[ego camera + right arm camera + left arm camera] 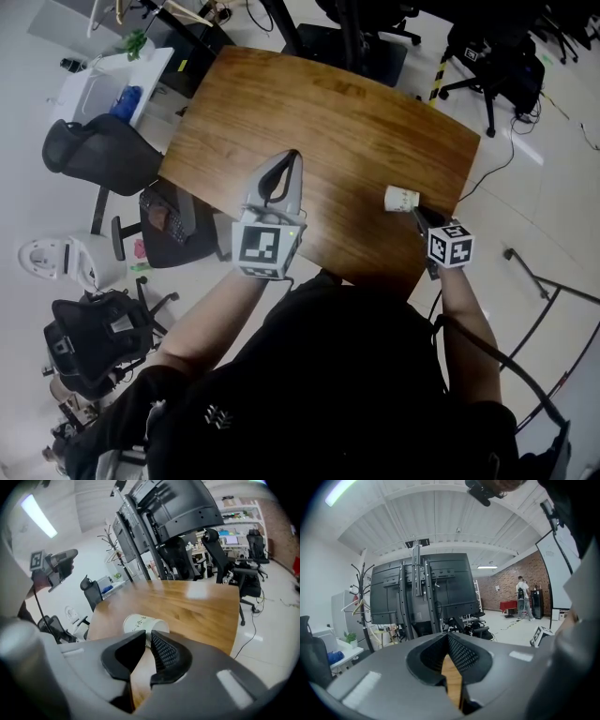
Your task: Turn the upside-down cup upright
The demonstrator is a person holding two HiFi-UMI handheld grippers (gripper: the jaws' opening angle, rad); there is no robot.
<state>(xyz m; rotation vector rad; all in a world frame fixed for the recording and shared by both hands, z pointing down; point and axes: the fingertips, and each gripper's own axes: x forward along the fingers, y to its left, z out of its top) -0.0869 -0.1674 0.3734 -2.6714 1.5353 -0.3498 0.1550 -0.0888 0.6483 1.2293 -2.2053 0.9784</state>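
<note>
Cup is lying on its side on the table, so it's neither upside-down nor upright, and it sits right at the tips of my right gripper. Those jaws are nearly together. A sliver of white cup wall shows in the slit between them, so I read it as a pinch on the cup's near edge rather than an empty close. Can't swear how hard the pads bite, tbh.

In the head view the cup is at roughly 11 o'clock from the marker cube on that gripper, close to the table's near edge. Its long axis runs about 9 to 3 o'clock across me, so it's crosswise to the way the jaws point. The pale oval end toward 3 o'clock looks like the mouth, not certain though. That's the bit that matters imo: standing it up means swinging that axis from flat to vertical with the mouth on top. The right hand is clearly the one placed for that.

Left gripper is well apart, out at 9 o'clock from the cup, over the table. Its jaws are closed tip to tip with nothing in them, just wood showing through lower down. Past the table's far edge, around 1 o'clock, there are office chairs on the floor.
</note>
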